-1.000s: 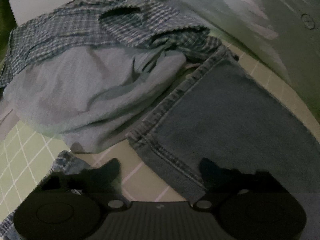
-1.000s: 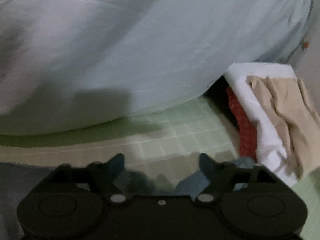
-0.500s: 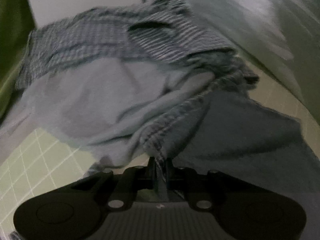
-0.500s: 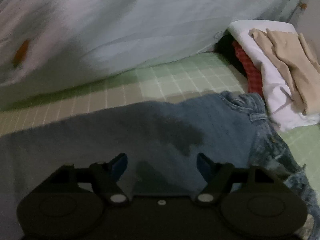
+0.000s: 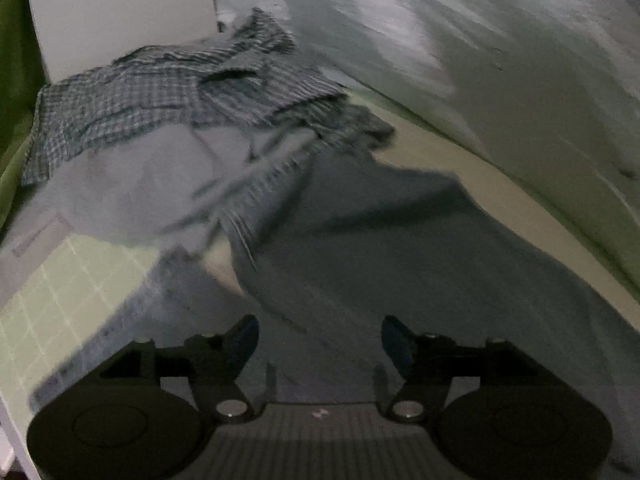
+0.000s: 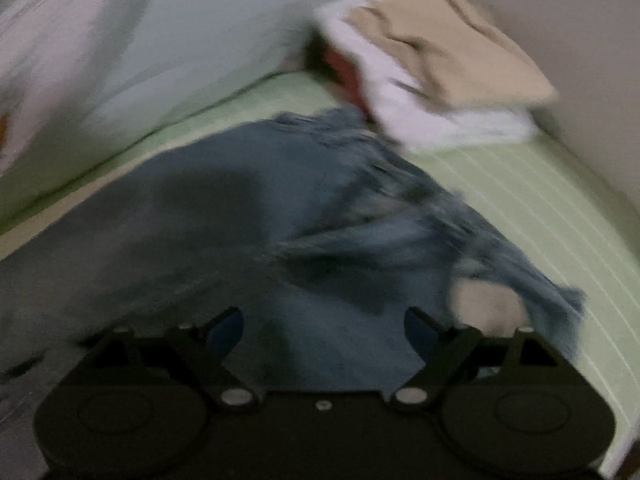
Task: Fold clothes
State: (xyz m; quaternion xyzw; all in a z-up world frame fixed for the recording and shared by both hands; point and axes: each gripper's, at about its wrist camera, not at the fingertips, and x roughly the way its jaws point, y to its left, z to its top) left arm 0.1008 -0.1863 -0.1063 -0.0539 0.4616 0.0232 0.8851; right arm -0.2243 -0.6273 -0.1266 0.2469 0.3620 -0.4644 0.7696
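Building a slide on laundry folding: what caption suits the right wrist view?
Right gripper, fingers opening, nothing pinched, over blue jeans near folded stack.

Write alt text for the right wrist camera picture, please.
A blurred pair of blue jeans lies spread on a green checked sheet below the right gripper, whose jaws are opening. Folded clothes are stacked beyond.
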